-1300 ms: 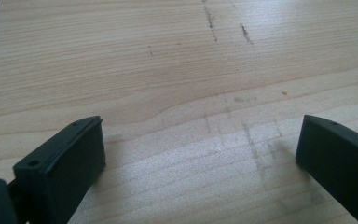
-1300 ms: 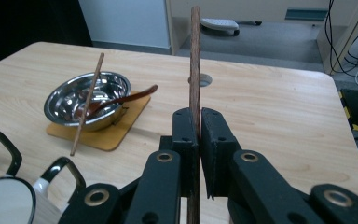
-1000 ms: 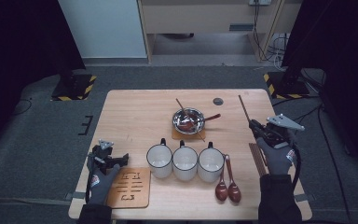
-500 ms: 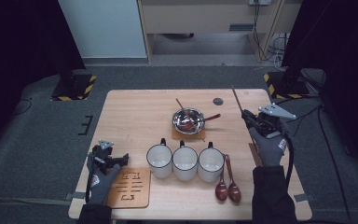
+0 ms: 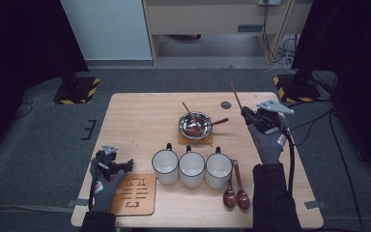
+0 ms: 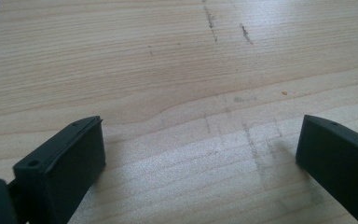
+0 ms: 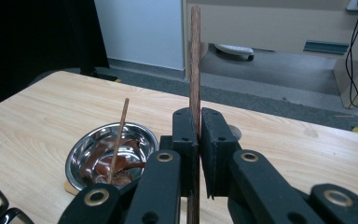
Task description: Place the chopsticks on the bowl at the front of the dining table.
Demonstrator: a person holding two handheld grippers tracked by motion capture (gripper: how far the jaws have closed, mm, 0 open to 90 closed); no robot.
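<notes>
1. the step in hand looks like carrying a long, thin, dark-brown wooden chopstick (image 5: 236,98) toward the round, shiny steel bowl (image 5: 194,124), which sits on a small square cork coaster (image 5: 195,140) near the middle of the pale wooden worktop (image 5: 135,121).

2. the right gripper (image 7: 196,122) has its black fingers (image 7: 184,135) closed tight on the chopstick, pinching it low on its shaft; in the high view this gripper (image 5: 246,114) is in the air over the worktop's right part, just right of the bowl.

3. the chopstick's long axis runs along the fingers: in the right gripper view it rises straight up between them, and in the high view it slants up and away from the person, free end leaning slightly left, toward the far edge.

4. the bowl already holds a second thin wooden chopstick (image 7: 118,140) leaning on its rim, plus a dark-brown wooden spoon (image 5: 207,125) with its handle pointing right.

5. the next move, as i judge it, calls for swinging the right hand left over the bowl, tipping the stick downward, and only then easing the grip so that it rests beside its mate without knocking the bowl off the coaster.

6. the left gripper (image 5: 110,163) rests near the front left corner with its fingers (image 6: 65,163) wide apart over bare wood, gripping nothing.
</notes>
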